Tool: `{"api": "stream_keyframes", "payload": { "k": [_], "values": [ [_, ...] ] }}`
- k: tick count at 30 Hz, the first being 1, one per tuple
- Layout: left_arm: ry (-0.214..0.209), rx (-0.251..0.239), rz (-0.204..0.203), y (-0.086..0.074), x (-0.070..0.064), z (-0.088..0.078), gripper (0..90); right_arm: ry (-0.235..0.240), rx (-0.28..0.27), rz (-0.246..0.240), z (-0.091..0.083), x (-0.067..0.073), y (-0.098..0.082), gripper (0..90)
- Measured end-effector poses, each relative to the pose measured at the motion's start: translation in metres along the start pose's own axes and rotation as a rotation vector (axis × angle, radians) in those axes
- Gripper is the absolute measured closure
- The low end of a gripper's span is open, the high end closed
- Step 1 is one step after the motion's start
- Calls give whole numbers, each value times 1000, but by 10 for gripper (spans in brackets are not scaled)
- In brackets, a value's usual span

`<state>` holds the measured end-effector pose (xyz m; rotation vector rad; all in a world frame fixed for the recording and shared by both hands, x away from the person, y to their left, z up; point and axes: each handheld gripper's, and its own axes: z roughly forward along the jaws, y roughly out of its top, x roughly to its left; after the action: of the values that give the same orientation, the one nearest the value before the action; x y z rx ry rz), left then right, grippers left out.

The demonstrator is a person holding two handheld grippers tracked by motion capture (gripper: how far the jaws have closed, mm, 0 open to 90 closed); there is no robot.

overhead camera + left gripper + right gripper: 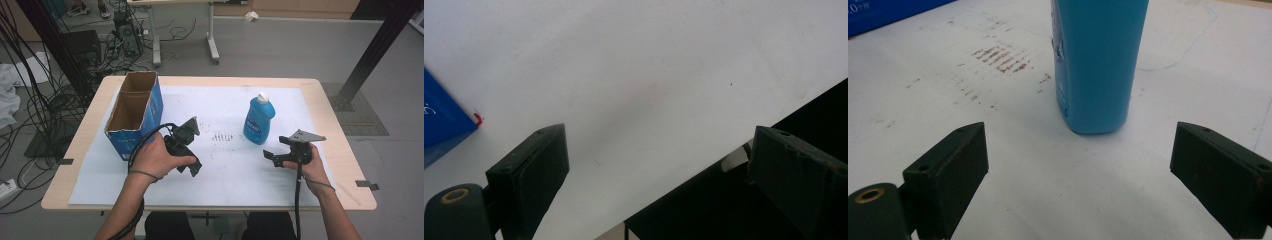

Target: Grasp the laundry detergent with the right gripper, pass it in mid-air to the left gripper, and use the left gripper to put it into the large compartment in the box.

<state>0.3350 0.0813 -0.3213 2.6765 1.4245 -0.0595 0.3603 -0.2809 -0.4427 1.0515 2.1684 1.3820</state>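
Blue plastic bottle with a white cap (259, 120) stands upright on the white sheet (225, 170) covering my wooden table (332, 150), seen from above, at about eleven o'clock from my right gripper (270, 156), near but apart. My left gripper (192, 167) hangs just beside the open blue cardboard box (134, 114), which sits at ten o'clock from it. Along my left gripper (656, 160), the jaws stand wide apart over bare sheet, holding nothing. Along my right gripper (1078, 160), the jaws gape wide and empty, the bottle (1098, 60) at twelve o'clock just beyond them
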Motion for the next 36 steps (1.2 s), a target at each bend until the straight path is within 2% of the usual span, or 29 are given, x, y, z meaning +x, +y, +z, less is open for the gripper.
{"api": "stream_keyframes", "payload": {
  "k": [8, 15, 22, 36],
  "values": [
    [1, -6, 7, 2, -2, -2, 97, -2, -70, 6, 0, 0, 0, 76],
    [-2, -1, 11, 2, -2, -2, 98, -4, -89, 10, 3, -1, 0, 71],
    [-1, 2, 7, 1, -1, -2, 98, 5, -134, 10, 5, -1, 1, 72],
    [-2, 6, 5, 1, 1, -1, 97, -1, -156, 2, 15, -3, 4, 71]
  ]
}}
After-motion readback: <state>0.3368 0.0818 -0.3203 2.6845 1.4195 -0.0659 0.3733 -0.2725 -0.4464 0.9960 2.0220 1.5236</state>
